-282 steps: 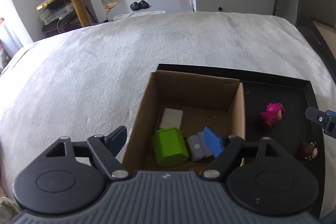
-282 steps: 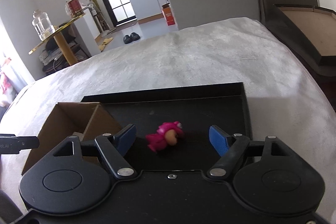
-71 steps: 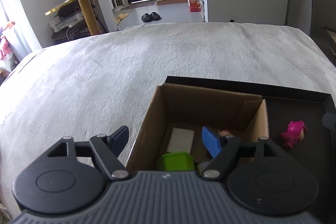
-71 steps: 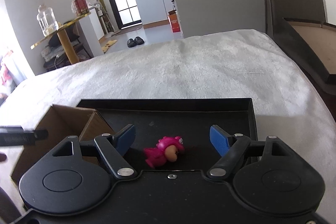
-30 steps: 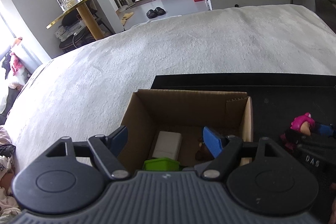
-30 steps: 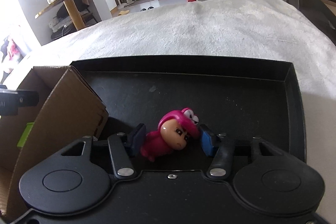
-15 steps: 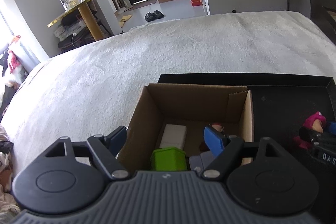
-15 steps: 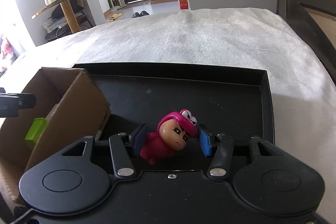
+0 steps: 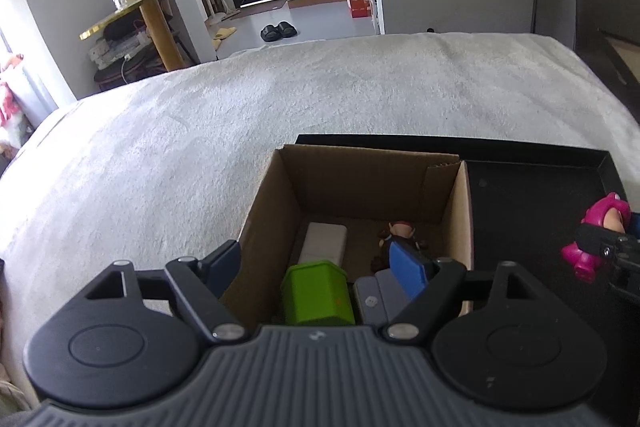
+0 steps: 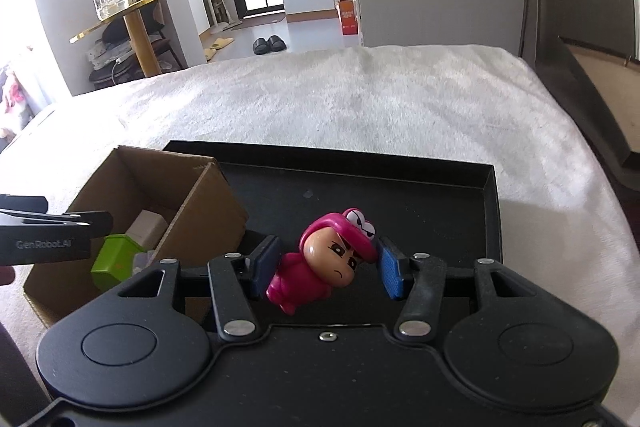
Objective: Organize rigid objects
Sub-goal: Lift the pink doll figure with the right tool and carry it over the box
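My left tongs [image 9: 316,263]: black linkage arms, silver pivot screws, blue pads [image 9: 404,267], ribbed grey housing, two round black discs. My right tongs [image 10: 326,265]: same black build, smooth speckled housing, blue pads [image 10: 390,273]. White "GenRobot.AI" lettering on the left one's side.

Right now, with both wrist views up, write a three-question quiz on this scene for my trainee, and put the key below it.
1. True or false: the right tool is shut on the pink figurine.
2. Which of these lies inside the cardboard box? A) a green block B) a glass jar C) a pair of slippers
3. Fill in: the left tool is open and holds ____.

Key
1. True: its blue pads press the figurine from both sides, above the black tray.
2. A: the block sits there with a white block and a small brown figurine.
3. Nothing: it hovers over the box.
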### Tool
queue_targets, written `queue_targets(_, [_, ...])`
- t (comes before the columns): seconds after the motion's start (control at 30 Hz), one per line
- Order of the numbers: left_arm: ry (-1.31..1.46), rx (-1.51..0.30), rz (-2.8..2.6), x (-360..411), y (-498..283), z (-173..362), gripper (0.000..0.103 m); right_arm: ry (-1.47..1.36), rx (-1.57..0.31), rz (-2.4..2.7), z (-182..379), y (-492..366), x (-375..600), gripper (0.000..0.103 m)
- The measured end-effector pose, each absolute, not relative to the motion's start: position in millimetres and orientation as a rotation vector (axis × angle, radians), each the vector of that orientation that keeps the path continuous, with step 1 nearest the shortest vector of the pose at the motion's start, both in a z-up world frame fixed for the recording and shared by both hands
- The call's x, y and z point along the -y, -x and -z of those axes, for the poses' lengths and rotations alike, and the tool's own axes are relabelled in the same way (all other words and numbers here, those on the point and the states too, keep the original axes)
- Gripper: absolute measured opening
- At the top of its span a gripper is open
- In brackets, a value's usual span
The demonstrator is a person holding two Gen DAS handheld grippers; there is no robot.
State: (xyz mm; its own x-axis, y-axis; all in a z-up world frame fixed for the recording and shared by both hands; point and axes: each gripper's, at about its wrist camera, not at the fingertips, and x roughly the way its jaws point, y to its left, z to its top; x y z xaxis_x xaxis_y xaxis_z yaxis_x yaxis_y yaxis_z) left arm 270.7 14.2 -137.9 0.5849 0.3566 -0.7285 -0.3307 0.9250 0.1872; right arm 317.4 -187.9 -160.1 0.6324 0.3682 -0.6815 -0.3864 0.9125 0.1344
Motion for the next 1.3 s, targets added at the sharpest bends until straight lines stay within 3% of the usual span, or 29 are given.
queue_targets(0.57, [0.130,-0.812,-0.386,-68,-238,140,0.081,0.167,-0.699,-0.408,119,-298,136,0.052])
queue_targets(1.3, [0.338,-0.750,-0.314,-108,-220,151,0.080,0.326,-0.682,-0.452,108,-288,50,0.052])
